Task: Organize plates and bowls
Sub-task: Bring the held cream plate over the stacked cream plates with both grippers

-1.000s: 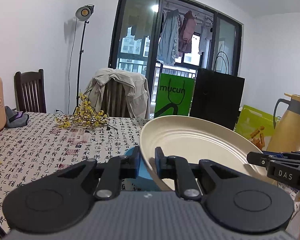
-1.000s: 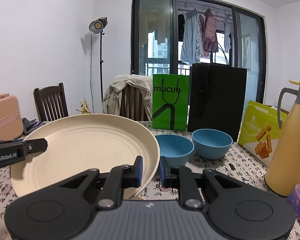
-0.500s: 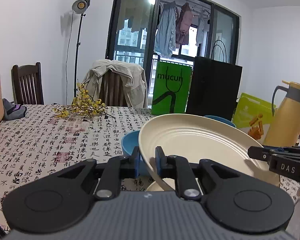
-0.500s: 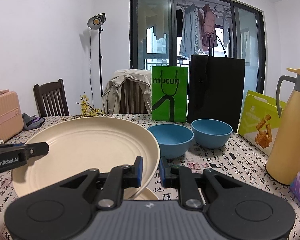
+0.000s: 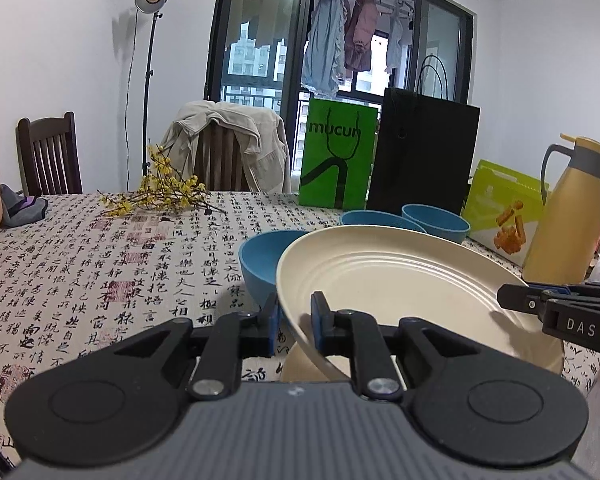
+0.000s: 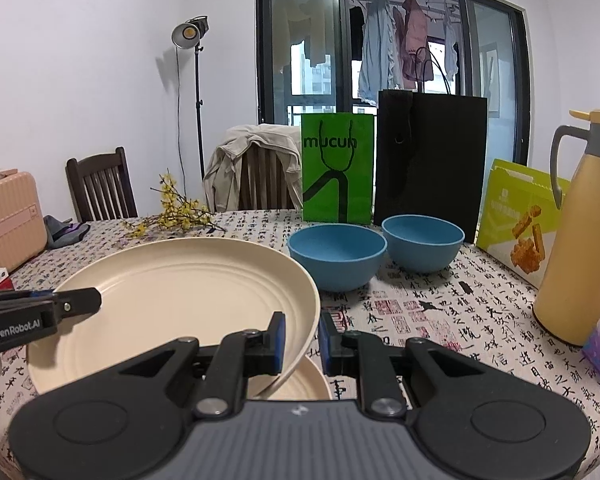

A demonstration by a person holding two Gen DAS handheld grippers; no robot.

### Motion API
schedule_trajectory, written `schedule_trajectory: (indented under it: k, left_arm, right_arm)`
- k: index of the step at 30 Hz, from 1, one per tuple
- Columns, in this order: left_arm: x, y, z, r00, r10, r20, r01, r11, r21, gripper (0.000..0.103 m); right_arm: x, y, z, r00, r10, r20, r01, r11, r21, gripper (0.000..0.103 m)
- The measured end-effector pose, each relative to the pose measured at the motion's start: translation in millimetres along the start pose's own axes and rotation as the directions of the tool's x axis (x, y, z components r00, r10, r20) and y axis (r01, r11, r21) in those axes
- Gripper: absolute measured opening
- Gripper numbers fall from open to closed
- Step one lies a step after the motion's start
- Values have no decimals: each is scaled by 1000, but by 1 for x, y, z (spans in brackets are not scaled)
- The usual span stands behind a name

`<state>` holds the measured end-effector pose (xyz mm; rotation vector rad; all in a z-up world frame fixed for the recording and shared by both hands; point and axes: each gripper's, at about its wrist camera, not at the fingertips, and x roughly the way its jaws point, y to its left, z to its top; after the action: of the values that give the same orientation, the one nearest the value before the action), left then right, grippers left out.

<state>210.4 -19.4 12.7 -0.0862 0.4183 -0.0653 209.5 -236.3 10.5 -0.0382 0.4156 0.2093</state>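
The left gripper [image 5: 294, 322] and right gripper [image 6: 302, 336] each clenched opposite rims of 1 cream plate [image 6: 172, 300], held just above a second plate [image 6: 300, 384] on the table [image 5: 100, 264]. Beyond, 3 blue bowls [image 6: 338, 256] sat apart, unstacked; most sorting seemingly remained.

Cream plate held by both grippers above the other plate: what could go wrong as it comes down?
1. The cream plate is pinched only at its rim by the left gripper and right gripper; uneven lowering could tilt it or let it slip.
2. It sits off-centre over the lower plate, so it may land askew.
3. The nearest blue bowl sits close to its rim and might get bumped.
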Motion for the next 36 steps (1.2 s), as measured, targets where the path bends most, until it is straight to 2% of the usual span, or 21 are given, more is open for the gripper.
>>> schedule_trajectory:
  k: [36]
  left_arm:
    - [35,-4,-39,993,-8,-118,15,998,56,17]
  right_arm:
    - [31,-12,-42,996,-3,-93,4,1000,9,17]
